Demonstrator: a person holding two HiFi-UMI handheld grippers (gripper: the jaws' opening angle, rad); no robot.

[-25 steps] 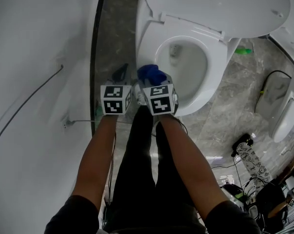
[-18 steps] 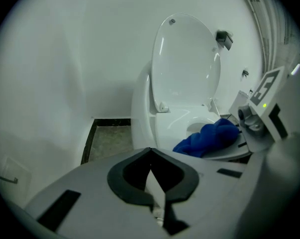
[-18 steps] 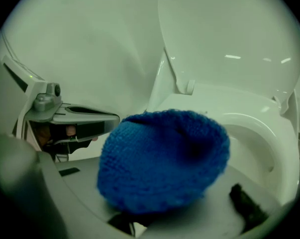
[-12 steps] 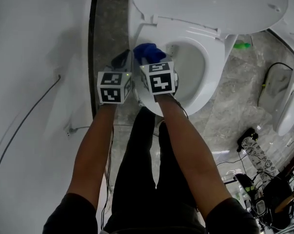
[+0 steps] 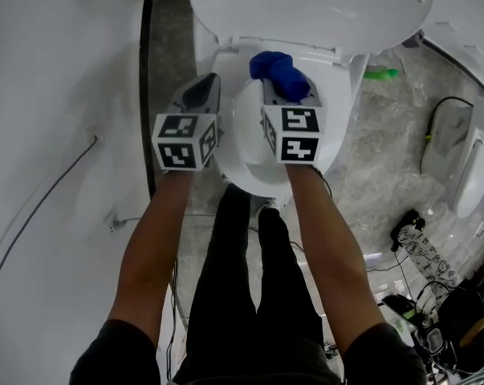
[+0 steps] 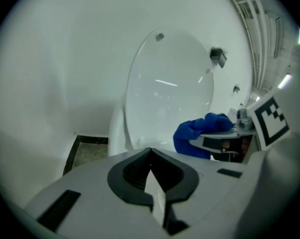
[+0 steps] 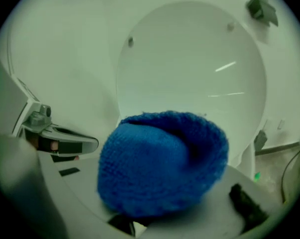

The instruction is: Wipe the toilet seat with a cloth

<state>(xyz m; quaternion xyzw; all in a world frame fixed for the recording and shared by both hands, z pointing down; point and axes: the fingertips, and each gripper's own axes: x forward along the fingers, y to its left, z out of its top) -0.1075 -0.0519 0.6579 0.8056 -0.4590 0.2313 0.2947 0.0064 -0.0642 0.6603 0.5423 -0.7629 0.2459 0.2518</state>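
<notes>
No words, numbers or brand marks can be read anywhere; the only printed signs are black-and-white square patterns on the left marker cube (image 5: 184, 141) of the left gripper (image 5: 203, 93) and on the right marker cube (image 5: 291, 135) of the right gripper (image 5: 283, 85).

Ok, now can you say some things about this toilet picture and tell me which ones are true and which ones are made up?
1. The right gripper holds a blue cloth. True.
2. The left gripper holds a cloth too. False: its jaws are shut with nothing between them.
3. The toilet lid is up. True.
4. A green thing lies on the floor beside the toilet. True.
5. The blue cloth lies on the floor. False: it is in the right gripper, over the back of the toilet.
</notes>
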